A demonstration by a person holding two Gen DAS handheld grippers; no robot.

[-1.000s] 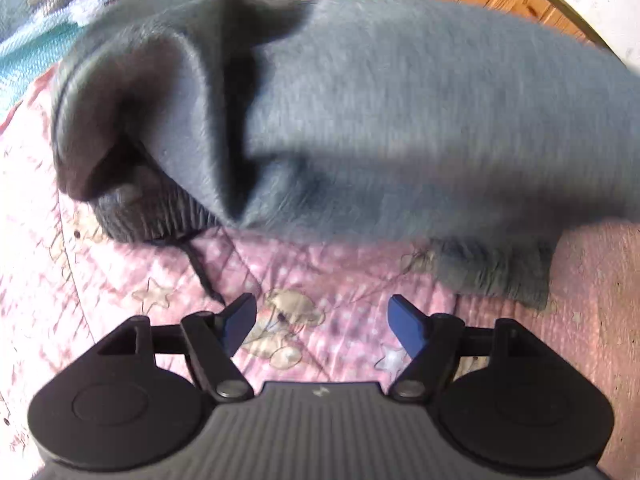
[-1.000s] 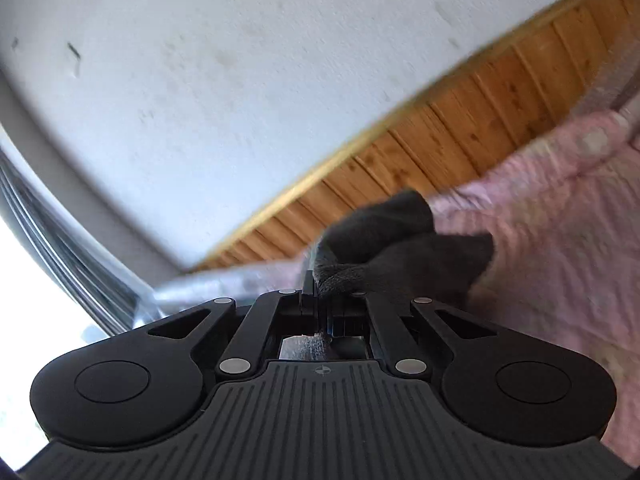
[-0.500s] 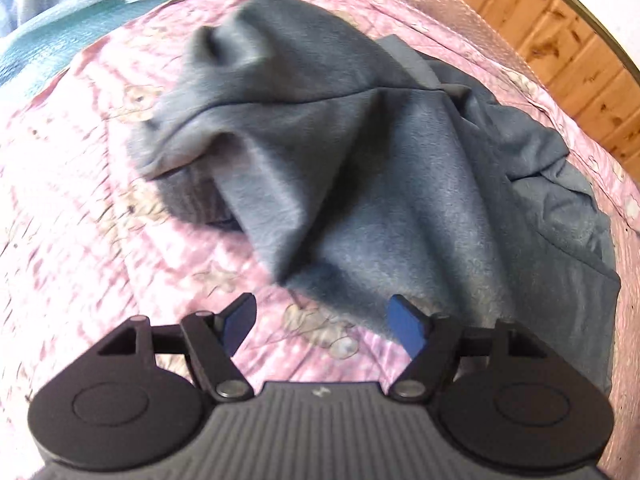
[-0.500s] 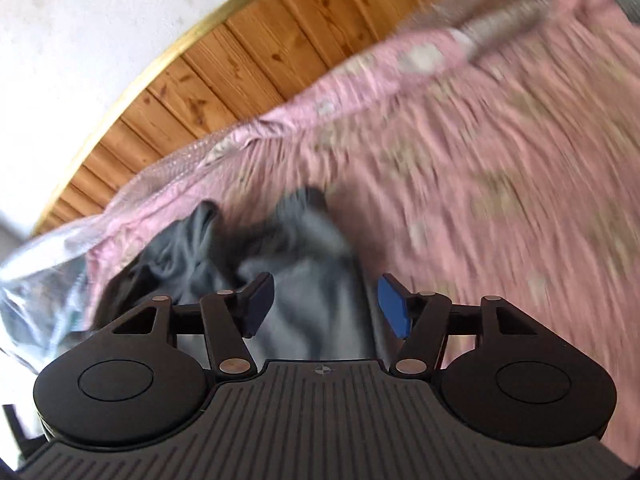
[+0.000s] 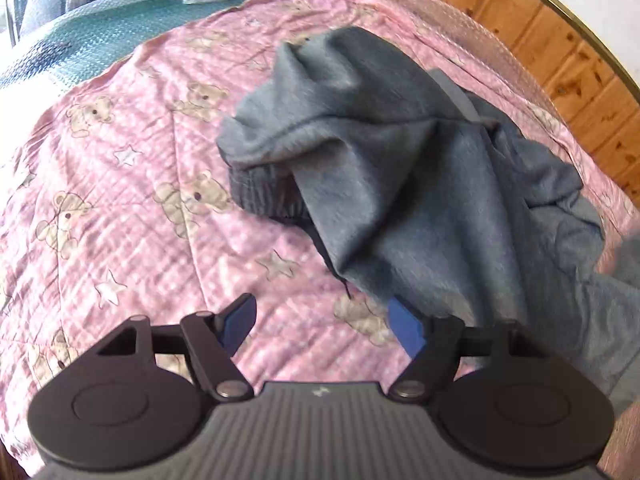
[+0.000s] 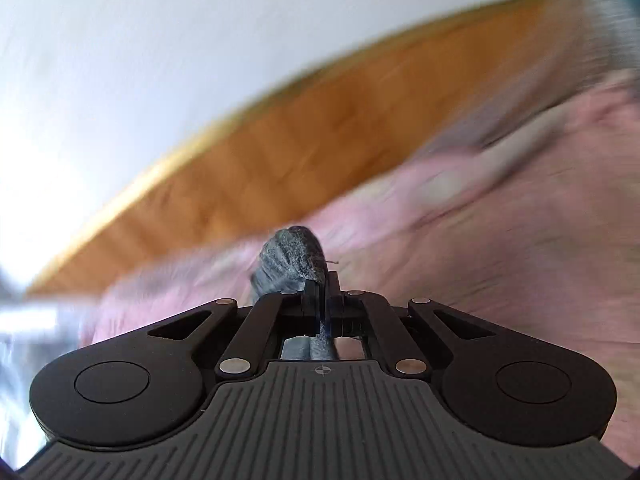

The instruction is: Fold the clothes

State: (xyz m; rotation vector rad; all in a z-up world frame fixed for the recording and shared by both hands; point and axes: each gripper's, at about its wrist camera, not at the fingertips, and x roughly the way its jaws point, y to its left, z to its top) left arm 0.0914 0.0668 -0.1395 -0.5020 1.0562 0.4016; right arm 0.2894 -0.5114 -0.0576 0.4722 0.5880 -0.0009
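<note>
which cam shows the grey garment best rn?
Left wrist: the grey garment lies crumpled on the pink quilt, ribbed cuff visible. Right wrist, blurred, shows only a bunched bit pinched in closed jaws.

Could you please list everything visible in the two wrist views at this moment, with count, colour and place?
grey garment: one, blue-grey, crumpled on the quilt, ribbed cuff facing left; a bunched part is pinched in the right gripper.
quilt: one, pink with bears and stars, covering the bed.
wood panelling: one, orange-brown, behind the bed.
wall: one, white, above the panelling.
bubble wrap: one sheet, clear over green, far left edge.
left gripper: one, black with blue pads, open above the quilt, nothing between the pads.
right gripper: one, black, just closed on the garment.
</note>
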